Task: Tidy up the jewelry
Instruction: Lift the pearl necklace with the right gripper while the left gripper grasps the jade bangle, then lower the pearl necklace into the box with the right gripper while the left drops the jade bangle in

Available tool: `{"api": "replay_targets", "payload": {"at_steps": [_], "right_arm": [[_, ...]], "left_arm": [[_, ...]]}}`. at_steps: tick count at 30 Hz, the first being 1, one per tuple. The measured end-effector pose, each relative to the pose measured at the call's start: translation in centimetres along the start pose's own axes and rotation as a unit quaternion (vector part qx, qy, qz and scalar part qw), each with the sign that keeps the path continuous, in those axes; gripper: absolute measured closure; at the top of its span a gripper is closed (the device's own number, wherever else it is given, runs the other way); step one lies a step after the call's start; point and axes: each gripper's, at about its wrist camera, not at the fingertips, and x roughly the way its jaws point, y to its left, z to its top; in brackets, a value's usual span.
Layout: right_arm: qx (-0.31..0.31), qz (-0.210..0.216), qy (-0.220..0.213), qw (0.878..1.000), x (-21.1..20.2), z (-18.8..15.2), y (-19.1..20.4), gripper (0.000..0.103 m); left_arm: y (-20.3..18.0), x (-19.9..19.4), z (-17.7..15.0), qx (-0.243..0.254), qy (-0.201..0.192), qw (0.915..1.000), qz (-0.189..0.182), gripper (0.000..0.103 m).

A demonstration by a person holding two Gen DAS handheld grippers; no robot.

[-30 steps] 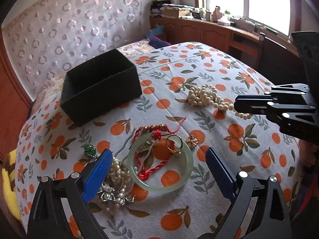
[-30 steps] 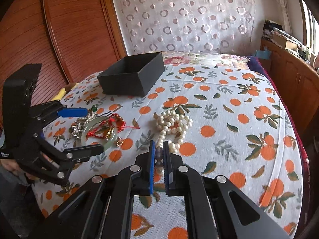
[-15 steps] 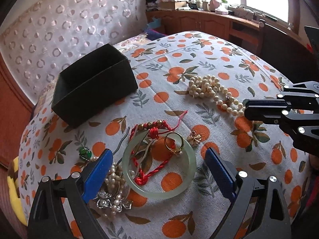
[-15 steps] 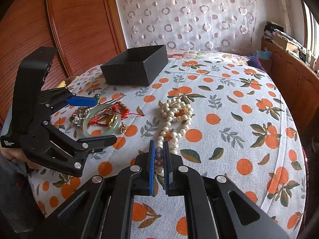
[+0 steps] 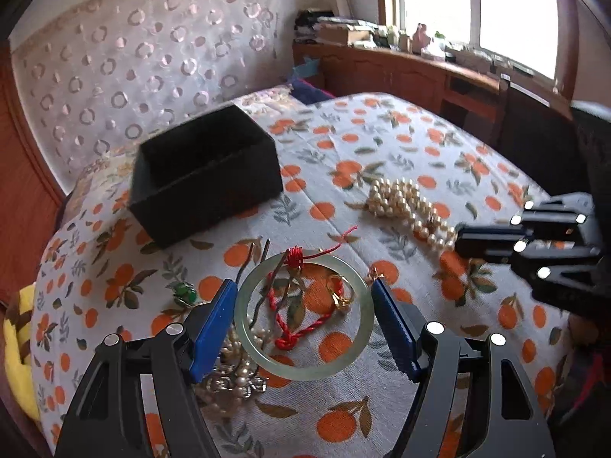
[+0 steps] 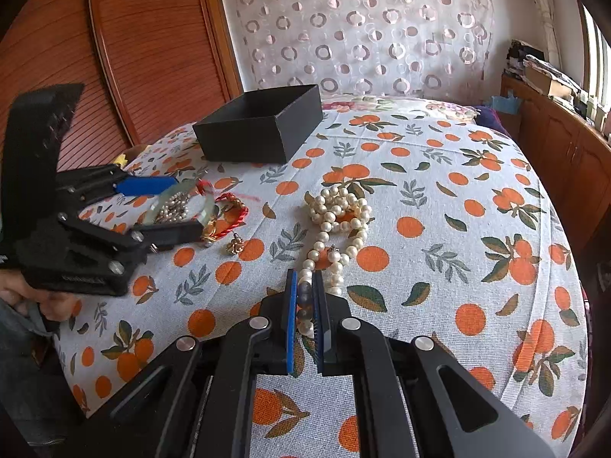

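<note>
A pale green jade bangle [image 5: 303, 315] lies on the orange-print tablecloth, tangled with a red cord bracelet [image 5: 294, 320] and a gold ring [image 5: 340, 297]. My left gripper [image 5: 303, 294] is shut on the bangle, its blue pads [image 5: 214, 328] touching both sides; it shows in the right wrist view [image 6: 160, 206]. My right gripper [image 6: 304, 286] is shut on one end of a pearl necklace [image 6: 336, 221], whose pile lies ahead of it [image 5: 404, 206]. An open black box [image 5: 206, 175] stands further back [image 6: 263, 122].
A small pearl cluster with a silver brooch [image 5: 233, 378], a green stone piece [image 5: 185, 292] and a gold earring [image 6: 235, 246] lie near the bangle. The table edge [image 6: 573, 305] drops off at right. Wooden cabinets [image 5: 401, 72] stand behind.
My left gripper has moved forward over the bangle and closed from wide open until its pads meet the bangle. My right gripper stays shut on the pearl strand.
</note>
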Motion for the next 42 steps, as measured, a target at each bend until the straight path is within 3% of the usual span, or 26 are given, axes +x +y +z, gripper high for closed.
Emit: {"api": "replay_targets", "payload": {"at_steps": [8,30,42], "right_arm": [[-0.012,-0.001,-0.015,1.000,-0.5,1.5,0.6,0.094],[-0.057,0.002,-0.114,0.992,-4.6,14.4,2.1,0.095],[-0.073,0.008,-0.139,0.988,-4.2,21.6,3.5,0.095]], "left_arm": [[1.7,-2.6,0.9,-0.028,-0.041,0.9987,0.009,0.034],[6.2,-5.5,2.8,-0.070,-0.084,0.9933,0.038,0.034],[9.2,-6.0,4.2,-0.086,-0.093,0.9901,0.061,0.034]]}}
